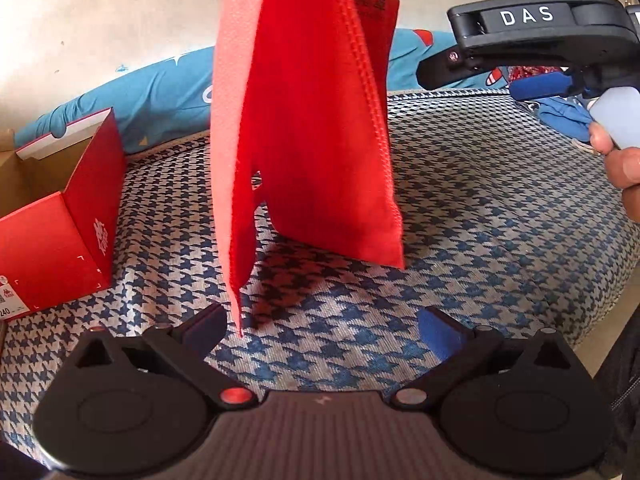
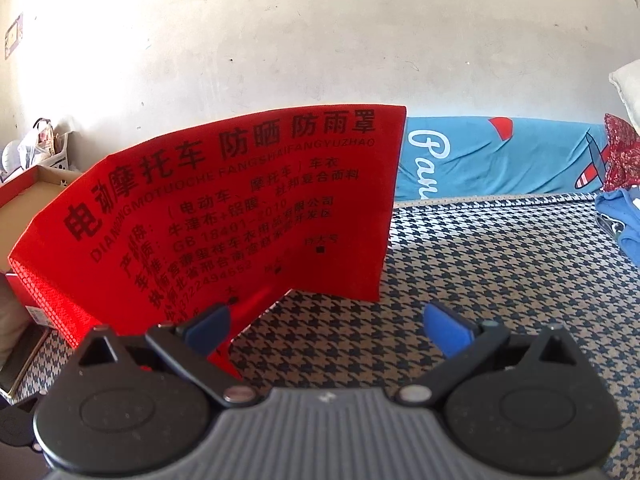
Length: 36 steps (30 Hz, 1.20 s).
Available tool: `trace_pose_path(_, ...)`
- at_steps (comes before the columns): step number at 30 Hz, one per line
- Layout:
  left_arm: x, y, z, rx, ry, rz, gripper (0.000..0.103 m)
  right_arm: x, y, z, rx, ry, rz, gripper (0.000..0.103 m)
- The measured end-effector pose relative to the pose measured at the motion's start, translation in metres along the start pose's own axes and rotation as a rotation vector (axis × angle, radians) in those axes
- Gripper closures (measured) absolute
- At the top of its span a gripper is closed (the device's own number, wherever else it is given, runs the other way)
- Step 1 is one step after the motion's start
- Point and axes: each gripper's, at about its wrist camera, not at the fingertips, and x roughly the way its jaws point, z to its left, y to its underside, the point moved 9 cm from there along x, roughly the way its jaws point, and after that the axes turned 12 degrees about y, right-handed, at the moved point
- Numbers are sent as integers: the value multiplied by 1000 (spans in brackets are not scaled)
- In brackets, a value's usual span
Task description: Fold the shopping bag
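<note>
Clearly, the bag (image 1: pixel 316 120) stood up at frame centre on the bed (image 1: pixel 480 240), bent, not flat. Our left tool (image 1: pixel 324 332) and right tool (image 2: pixel 326 328) both gaped, gripping nothing. We judged flattening it before creasing would serve best.

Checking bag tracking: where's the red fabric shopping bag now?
Both wrist views: red fabric shopping bag upright mid-frame on the houndstooth mattress, right of the red cardboard box.
</note>
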Motion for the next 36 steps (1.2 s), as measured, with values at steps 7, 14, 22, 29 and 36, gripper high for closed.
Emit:
trace_pose_path(7, 1, 3, -13, -1, 17, 6, 1, -8, 9, -20, -37, -2, 22, 0)
trace_pose_path(14, 1, -4, -28, 14, 44, 12, 0, -10, 22, -39, -61, 21, 91, 0)
trace_pose_path(22, 4, -3, -28, -4, 73, 20, 0, 0, 32, -70, 25, 83, 178, 0)
trace_pose_path(29, 4, -3, -23, -26, 92, 12, 0, 13, 32, -98, 118, 148, 190, 0)
trace_pose_path(36, 12, -1, -20, -17, 98, 28, 0, 37, 38, -131, 140, 242, 212, 0)
